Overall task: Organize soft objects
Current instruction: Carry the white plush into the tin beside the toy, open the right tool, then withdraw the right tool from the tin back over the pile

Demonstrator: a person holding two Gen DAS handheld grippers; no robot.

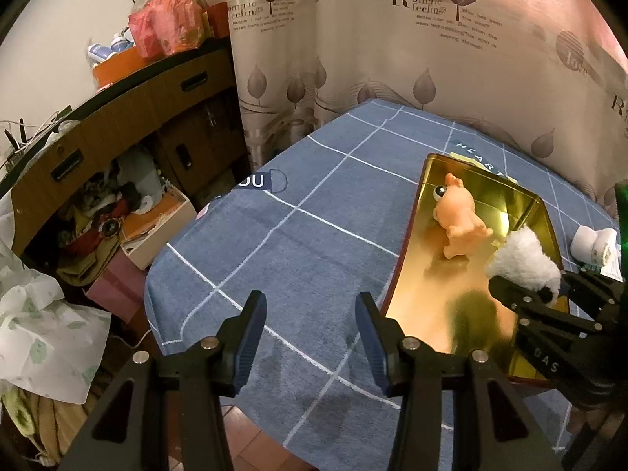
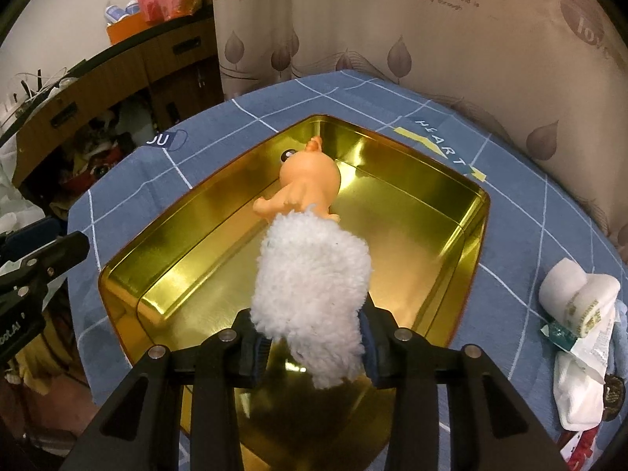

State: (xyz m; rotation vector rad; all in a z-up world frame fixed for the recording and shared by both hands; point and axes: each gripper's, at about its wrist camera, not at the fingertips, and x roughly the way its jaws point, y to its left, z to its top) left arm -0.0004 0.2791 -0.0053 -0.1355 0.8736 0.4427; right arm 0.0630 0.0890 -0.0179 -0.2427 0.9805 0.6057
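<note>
Blue checked tablecloth point(image 2: 522, 212), gold tin point(image 2: 188, 235) with orange toy point(image 2: 310, 180), right gripper point(image 2: 314, 343) grasping fluffy white toy point(image 2: 314, 286), left gripper point(image 1: 310, 337) released.

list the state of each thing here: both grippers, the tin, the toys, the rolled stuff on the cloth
left gripper: jaws open, nothing between them, over the blue checked cloth
right gripper: jaws on the white fluffy toy, held above the tin
gold tin: open, no lid on it, resting on the cloth
orange rubber toy: lying in the tin
white rolled cloths: on the cloth, outside the tin
</note>
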